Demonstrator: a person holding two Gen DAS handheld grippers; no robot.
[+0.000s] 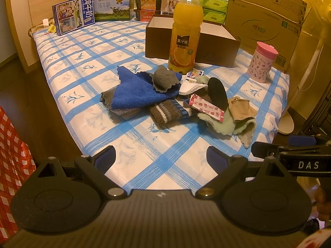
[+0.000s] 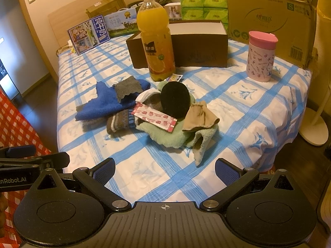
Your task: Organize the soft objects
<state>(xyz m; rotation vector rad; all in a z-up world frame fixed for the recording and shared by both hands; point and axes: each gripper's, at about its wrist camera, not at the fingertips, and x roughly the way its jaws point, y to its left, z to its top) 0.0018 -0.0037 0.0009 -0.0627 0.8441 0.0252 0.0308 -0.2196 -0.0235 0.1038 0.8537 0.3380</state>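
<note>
Soft cloths and socks lie in one loose heap in the middle of the blue-checked bed sheet [image 1: 86,95], between my tongs and the open brown cardboard box [image 1: 215,51]; on the left of the heap is the blue fluffy towel [image 1: 140,91] with a small grey cloth piece [image 1: 164,78] on top of it; beside it the brown knitted sock with white stripes [image 1: 165,113]; on the right the pale green fleece cloth [image 2: 167,136] under a beige thin sock [image 2: 198,117] and a black oval pad [image 2: 174,99]; a flat pink printed packet [image 2: 154,118] lies across the heap. My left gripper [image 1: 160,159] and my right gripper [image 2: 165,168] are both spread wide, holding nothing, near the bed edge, apart from the heap; I judge the sorting is not yet begun. The next move, I think, calls for reaching forward to one top piece and pinching only this one, without dragging the neighbours; the tall orange juice bottle [image 1: 185,31] stands just behind the heap and could be knocked.
</note>
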